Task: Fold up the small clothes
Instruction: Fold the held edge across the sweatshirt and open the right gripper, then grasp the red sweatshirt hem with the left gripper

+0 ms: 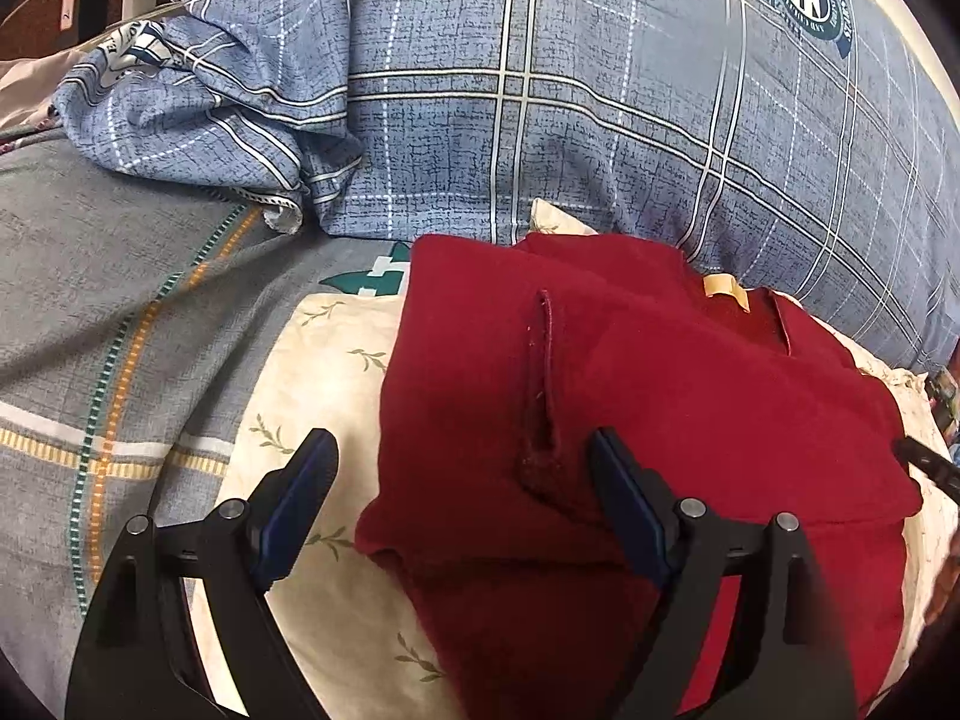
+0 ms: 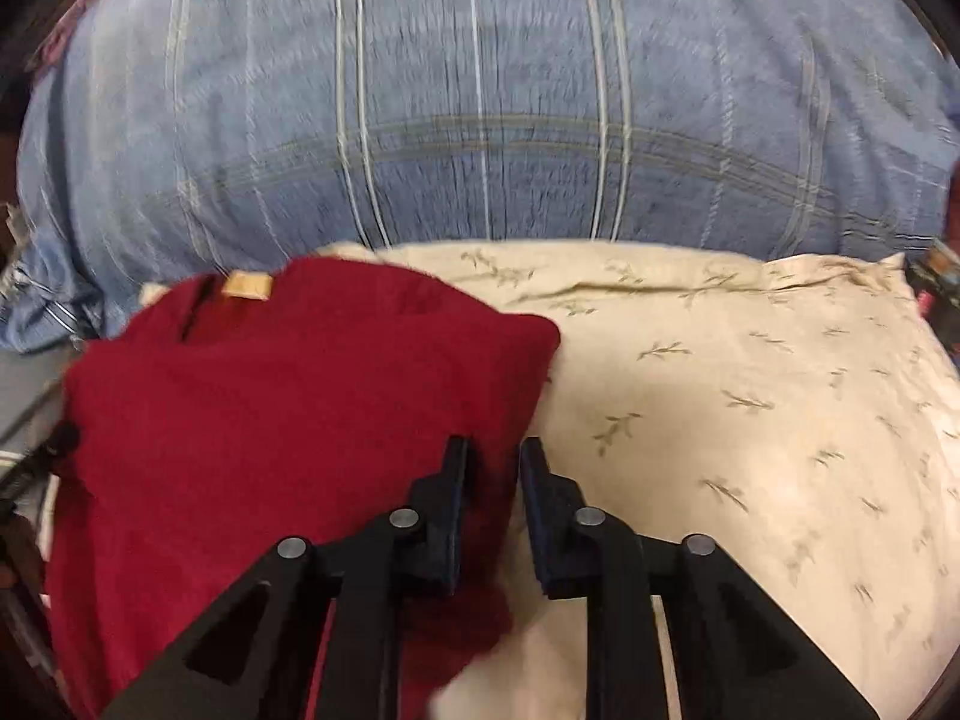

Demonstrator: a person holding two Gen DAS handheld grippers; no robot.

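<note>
Red garment (image 1: 630, 396) lying folded on cream leaf-print pillow (image 1: 324, 360). Left gripper (image 1: 462, 450) hovering spread wide over garment's near edge, grasping nothing. Right gripper (image 2: 493, 450) narrowly parted at garment's right edge; grasping or not, cannot tell. Beyond pillow, blue plaid quilt (image 1: 540, 90) bunching.

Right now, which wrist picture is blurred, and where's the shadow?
Left wrist view: sharp, fisheye-curved at the edges, with shadow on the red garment below the left gripper. Right wrist view: streaked with blur, worst on the blue quilt; the right gripper stays crisp.
</note>
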